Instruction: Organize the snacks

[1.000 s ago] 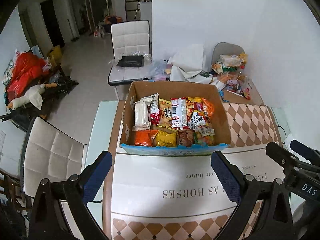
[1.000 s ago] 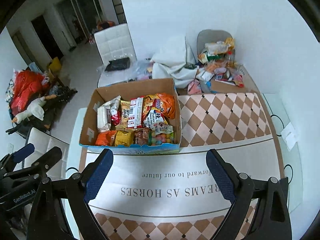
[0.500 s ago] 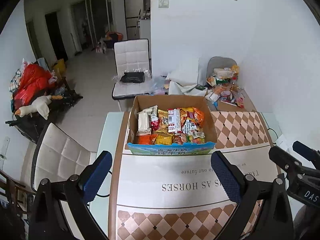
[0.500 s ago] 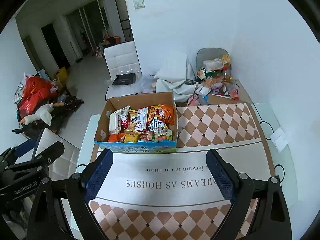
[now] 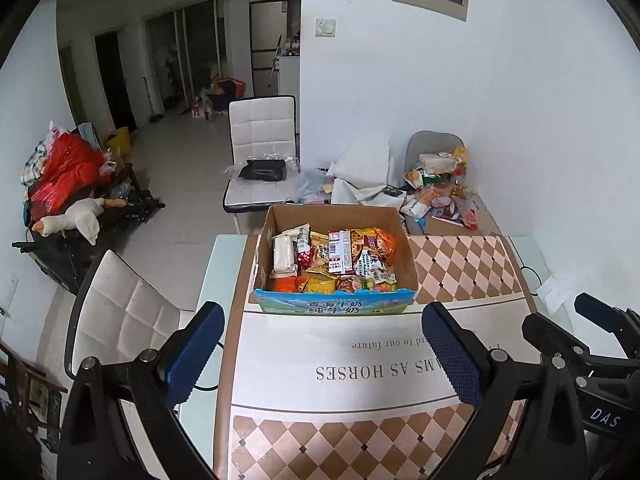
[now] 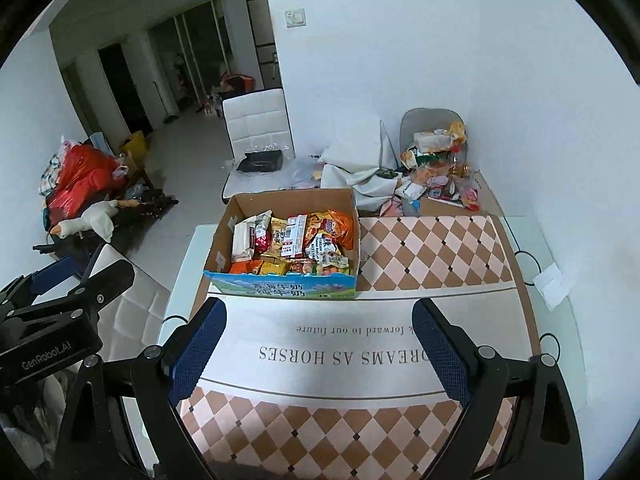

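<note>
A cardboard box [image 5: 407, 256] with a blue front [image 6: 280, 285] stands on the table's far part. It is packed with several snack packets [image 5: 336, 258], also seen in the right wrist view [image 6: 296, 242]. My left gripper [image 5: 324, 354] is open and empty, held high above the table, well short of the box. My right gripper [image 6: 318, 350] is open and empty, at a similar height beside it. Each gripper shows at the edge of the other's view.
The table [image 5: 460, 264] has a checkered cloth with a white printed band. A heap of loose snacks [image 6: 436, 168] lies beyond its far right end by the wall. White chairs stand at the left [image 5: 120, 320] and far side [image 5: 260, 140].
Both grippers have drawn back and up from the box, which now looks smaller and farther. Both stay open. The box and snacks have not moved.
</note>
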`<action>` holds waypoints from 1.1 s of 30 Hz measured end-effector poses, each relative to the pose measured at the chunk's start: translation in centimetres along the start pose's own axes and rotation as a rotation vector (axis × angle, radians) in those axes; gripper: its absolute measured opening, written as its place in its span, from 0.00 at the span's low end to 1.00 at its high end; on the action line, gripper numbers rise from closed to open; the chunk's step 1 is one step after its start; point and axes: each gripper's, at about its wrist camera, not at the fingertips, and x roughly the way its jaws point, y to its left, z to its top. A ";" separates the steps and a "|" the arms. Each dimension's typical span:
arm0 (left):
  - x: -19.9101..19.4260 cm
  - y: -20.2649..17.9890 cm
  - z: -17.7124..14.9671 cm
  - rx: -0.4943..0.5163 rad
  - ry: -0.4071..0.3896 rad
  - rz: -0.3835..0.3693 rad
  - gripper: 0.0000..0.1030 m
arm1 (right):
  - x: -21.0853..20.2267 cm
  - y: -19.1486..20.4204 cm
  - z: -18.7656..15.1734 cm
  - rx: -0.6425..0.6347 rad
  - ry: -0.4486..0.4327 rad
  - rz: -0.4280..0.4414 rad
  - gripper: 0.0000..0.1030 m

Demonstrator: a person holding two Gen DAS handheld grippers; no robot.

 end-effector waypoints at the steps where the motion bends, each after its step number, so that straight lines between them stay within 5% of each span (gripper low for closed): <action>1: 0.1 0.0 0.0 -0.002 -0.001 0.000 0.98 | 0.0 0.1 0.0 0.002 -0.005 0.001 0.93; 33: 6.7 1.4 1.3 -0.009 0.009 0.074 1.00 | 8.1 0.4 3.6 0.020 -0.035 -0.093 0.97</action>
